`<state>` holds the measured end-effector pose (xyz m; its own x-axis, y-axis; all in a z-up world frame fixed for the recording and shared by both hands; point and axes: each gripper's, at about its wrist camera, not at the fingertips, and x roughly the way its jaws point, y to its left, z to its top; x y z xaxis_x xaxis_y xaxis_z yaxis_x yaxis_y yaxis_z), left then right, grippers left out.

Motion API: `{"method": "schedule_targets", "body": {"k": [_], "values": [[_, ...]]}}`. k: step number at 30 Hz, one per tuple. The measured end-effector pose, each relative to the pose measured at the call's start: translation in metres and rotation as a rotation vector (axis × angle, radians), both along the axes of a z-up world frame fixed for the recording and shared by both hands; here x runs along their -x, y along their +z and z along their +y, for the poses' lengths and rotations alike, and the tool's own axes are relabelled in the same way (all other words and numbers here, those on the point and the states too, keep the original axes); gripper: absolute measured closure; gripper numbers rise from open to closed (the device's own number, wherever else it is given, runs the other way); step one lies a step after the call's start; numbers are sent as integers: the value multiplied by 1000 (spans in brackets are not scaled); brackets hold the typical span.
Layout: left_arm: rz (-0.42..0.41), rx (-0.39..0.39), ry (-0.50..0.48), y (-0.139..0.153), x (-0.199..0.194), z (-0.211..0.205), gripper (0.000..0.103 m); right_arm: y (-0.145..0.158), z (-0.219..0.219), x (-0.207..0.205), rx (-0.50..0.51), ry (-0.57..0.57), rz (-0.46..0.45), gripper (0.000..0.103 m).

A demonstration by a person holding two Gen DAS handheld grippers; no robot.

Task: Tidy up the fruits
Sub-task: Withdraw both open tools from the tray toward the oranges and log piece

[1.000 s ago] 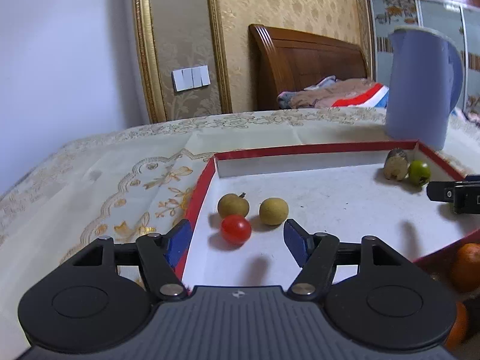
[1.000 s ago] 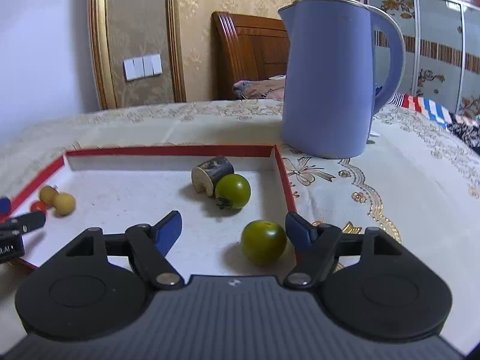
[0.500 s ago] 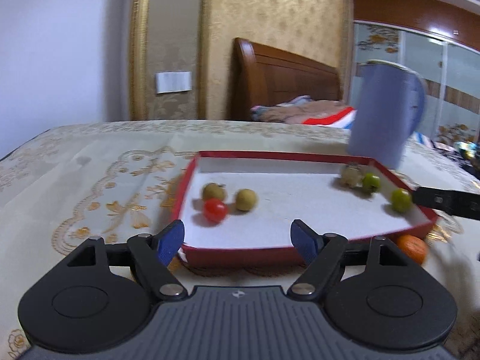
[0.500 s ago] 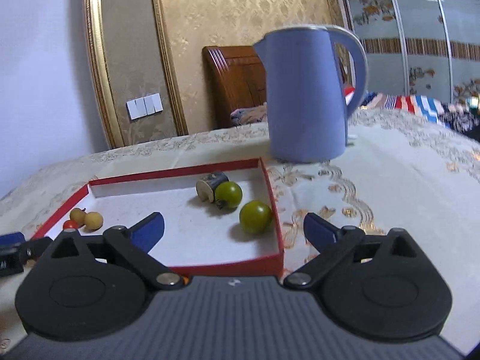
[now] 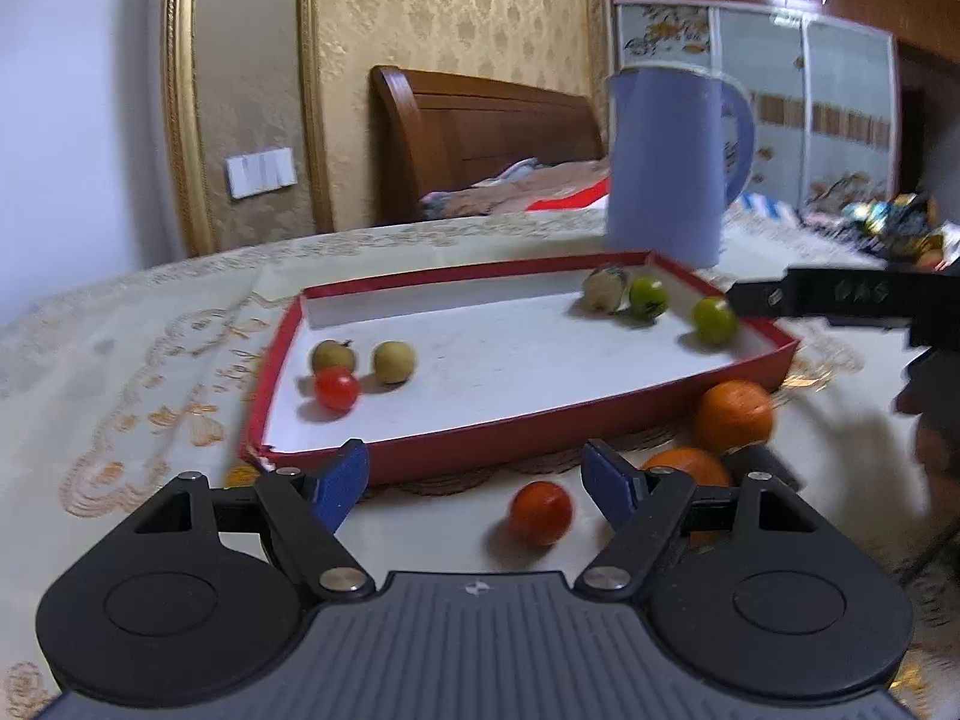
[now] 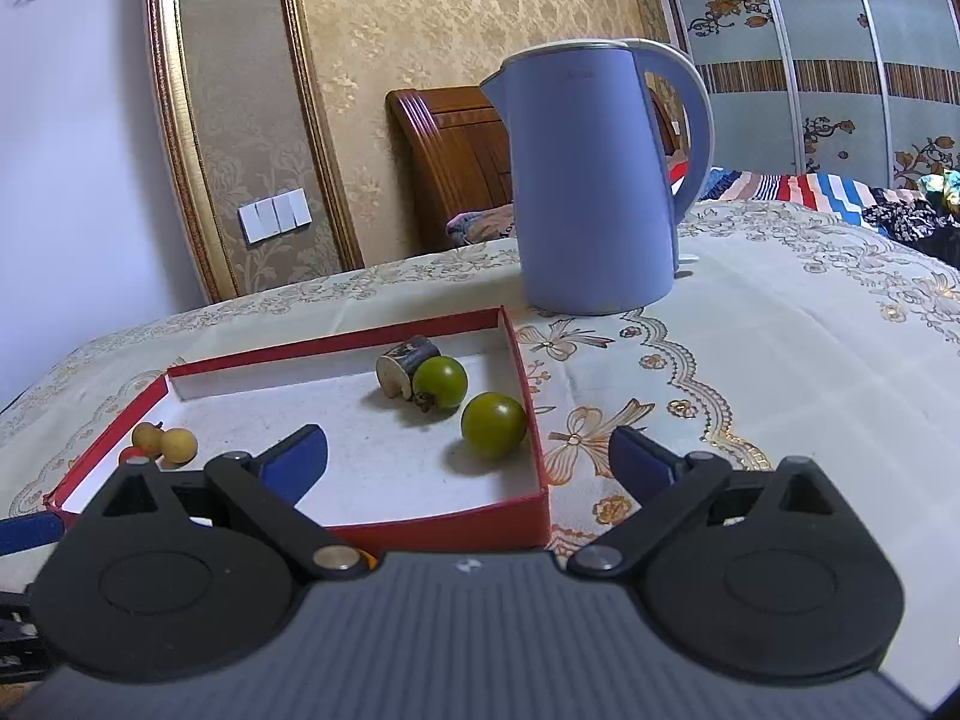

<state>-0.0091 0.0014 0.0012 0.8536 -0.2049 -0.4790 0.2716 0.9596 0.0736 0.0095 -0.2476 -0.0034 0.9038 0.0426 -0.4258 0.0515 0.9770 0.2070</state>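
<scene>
A red-rimmed white tray [image 5: 528,432] [image 6: 444,525] holds a red cherry tomato [image 5: 336,389], two tan longans [image 5: 393,362], a cut dark piece [image 6: 403,360] and two green tomatoes [image 6: 493,425] [image 5: 714,320]. On the cloth in front of the tray lie a small orange tomato [image 5: 540,512] and two oranges [image 5: 733,417]. My left gripper [image 5: 474,483] is open and empty, just before the tray's near wall, with the small orange tomato between its fingers. My right gripper [image 6: 468,462] is open and empty over the tray's near right corner.
A tall blue kettle [image 6: 594,180] [image 5: 666,165] stands on the embroidered tablecloth [image 6: 750,372] behind the tray's far right corner. A wooden headboard and a bed lie beyond the table. The right gripper's dark body [image 5: 840,300] shows at the right of the left wrist view.
Both grippers have drawn back from inside the tray to its near side. The oranges and the small orange tomato in front of the tray came into the left view.
</scene>
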Motion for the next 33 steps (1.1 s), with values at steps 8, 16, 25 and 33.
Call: {"method": "schedule_targets", "body": {"k": [8, 16, 25, 33], "values": [[95, -55, -37, -10, -12, -7, 13, 1, 0, 0, 0, -5, -2, 2], [85, -24, 0, -10, -10, 0, 14, 2, 1, 1, 2, -7, -6, 2], [78, -38, 28, -9, -8, 1, 13, 1, 0, 2, 3, -8, -6, 2], [62, -41, 64, -7, -9, 3, 13, 9, 2, 61, 124, 98, -24, 2]]}}
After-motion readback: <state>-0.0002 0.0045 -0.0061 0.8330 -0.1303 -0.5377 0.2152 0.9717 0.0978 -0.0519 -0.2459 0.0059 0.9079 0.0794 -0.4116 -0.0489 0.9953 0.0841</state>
